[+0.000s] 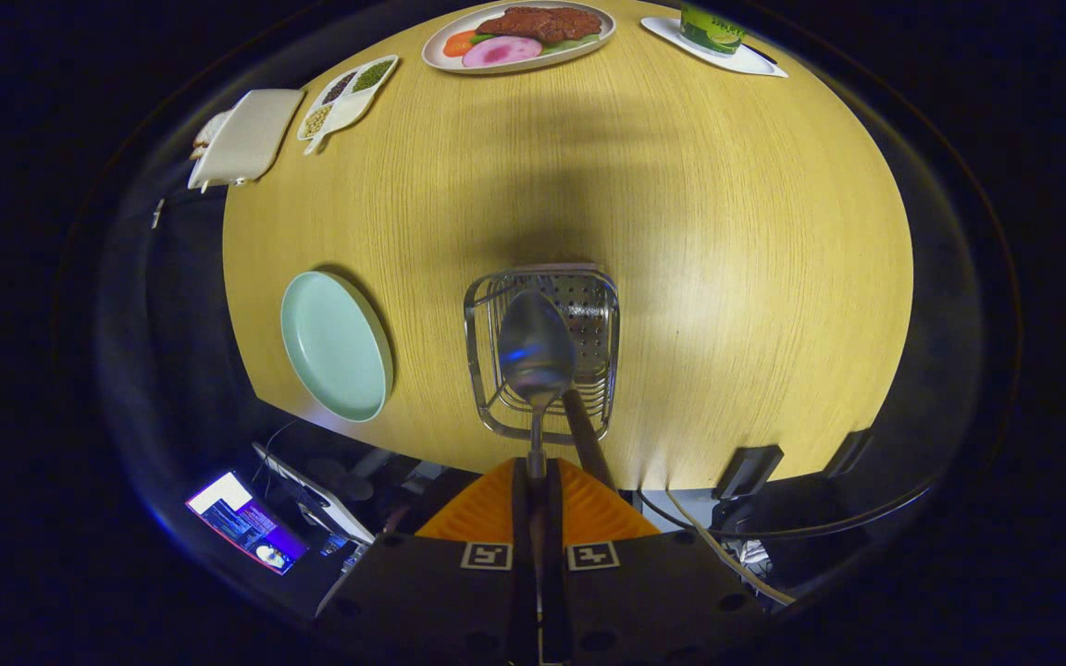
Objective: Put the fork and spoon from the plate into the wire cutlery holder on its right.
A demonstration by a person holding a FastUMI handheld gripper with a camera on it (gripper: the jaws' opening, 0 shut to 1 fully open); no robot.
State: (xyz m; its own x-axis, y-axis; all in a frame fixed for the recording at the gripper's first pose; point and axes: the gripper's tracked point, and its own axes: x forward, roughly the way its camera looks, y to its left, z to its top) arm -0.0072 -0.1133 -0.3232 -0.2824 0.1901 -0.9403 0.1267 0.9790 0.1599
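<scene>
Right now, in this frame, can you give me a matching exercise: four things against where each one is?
Things:
1. spoon
2. pale green plate
3. wire cutlery holder
4. plate of food

Places:
A. far side of the table
B. below the spoon's bowl
C. clamped in the gripper
D. left of the holder, bare

Pairs: 1-C, 2-D, 3-B, 4-A

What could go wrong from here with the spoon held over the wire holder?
1. The gripper pinches the spoon only by its thin handle, so it could swivel or slip.
2. A dark handle already leans in the wire cutlery holder, beside the spoon's path; the bowl may knock it.
3. The holder stands near the table edge, so a hard push might shift it.
</scene>
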